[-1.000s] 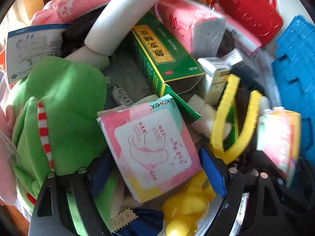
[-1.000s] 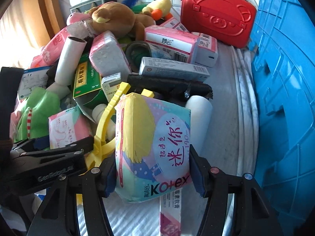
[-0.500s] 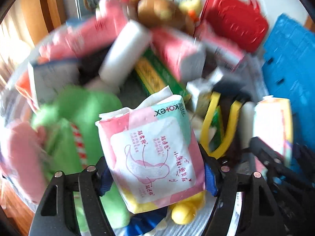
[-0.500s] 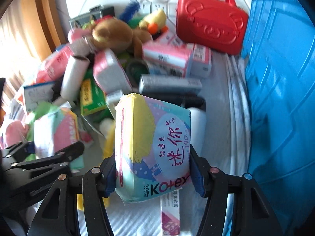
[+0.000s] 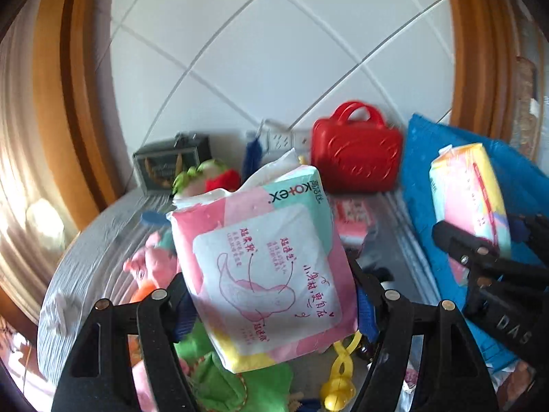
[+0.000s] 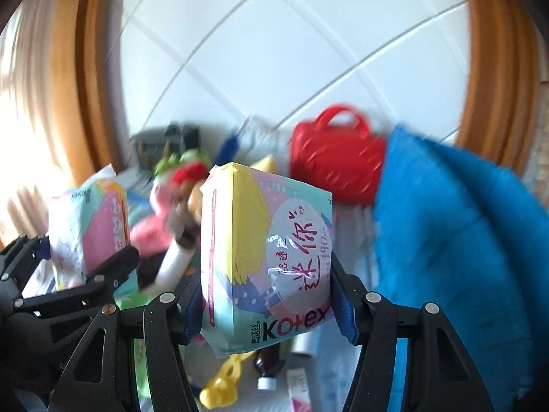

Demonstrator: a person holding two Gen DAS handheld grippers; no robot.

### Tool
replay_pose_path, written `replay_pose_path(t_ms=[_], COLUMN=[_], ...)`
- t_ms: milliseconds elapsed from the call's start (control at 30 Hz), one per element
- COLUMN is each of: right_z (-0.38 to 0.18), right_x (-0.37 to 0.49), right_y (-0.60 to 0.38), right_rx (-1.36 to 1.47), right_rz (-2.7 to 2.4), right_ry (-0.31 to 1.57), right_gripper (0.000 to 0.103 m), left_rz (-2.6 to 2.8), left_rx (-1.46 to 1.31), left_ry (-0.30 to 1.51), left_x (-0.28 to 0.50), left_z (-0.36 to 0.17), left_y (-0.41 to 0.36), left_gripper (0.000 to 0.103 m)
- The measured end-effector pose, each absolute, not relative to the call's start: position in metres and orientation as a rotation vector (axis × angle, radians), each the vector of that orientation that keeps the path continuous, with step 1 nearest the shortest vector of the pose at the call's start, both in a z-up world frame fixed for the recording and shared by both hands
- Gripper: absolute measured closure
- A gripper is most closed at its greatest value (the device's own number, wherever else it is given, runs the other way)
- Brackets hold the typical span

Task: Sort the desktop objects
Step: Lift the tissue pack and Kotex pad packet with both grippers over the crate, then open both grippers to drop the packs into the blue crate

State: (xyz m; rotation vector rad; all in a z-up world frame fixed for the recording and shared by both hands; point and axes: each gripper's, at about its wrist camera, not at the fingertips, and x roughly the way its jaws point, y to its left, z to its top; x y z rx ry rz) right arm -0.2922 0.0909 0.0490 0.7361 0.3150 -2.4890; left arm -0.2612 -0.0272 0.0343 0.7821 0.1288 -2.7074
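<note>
Since a second ago, the pink pack [image 5: 264,274] clamped in the left gripper [image 5: 271,298] and the yellow pack [image 6: 264,257] clamped in the right gripper [image 6: 264,305] are lifted clear of the pile, so the blue crate [image 6: 456,240] at 3 o'clock is probably next.

Suitcase [image 5: 357,158] against the back wall, crate [image 5: 446,185] right of it, toys [image 5: 206,180] left

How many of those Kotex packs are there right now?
2. The pink pack is clamped in the left gripper; the yellow pack is clamped in the right gripper. Both are lifted above the pile. More may lie hidden in the clutter below.
</note>
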Motion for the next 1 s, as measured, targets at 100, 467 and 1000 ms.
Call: replay_pose_path(t_ms=[100,467,1000], right_z=[0.081,0.151,0.086], right_x=[-0.279,-0.289,-0.392], right_y=[0.110,0.268,0.449], right_rx=[0.675,0.597,0.922], right_rz=[-2.607,-2.982,-2.887], right_ry=[0.294,0.220,0.405], right_gripper=[0.042,0.042,0.042], left_rz=[-2.815,-3.205,-3.075], left_rx=[0.719,0.549,0.919], left_ry=[0.097,-0.049,-0.137], left_x=[-0.256,-0.277,-0.346], left_z=[0.060,0.146,0.100], left_y=[-0.017,0.132,0.331], left_gripper=[0.031,0.031,0.030])
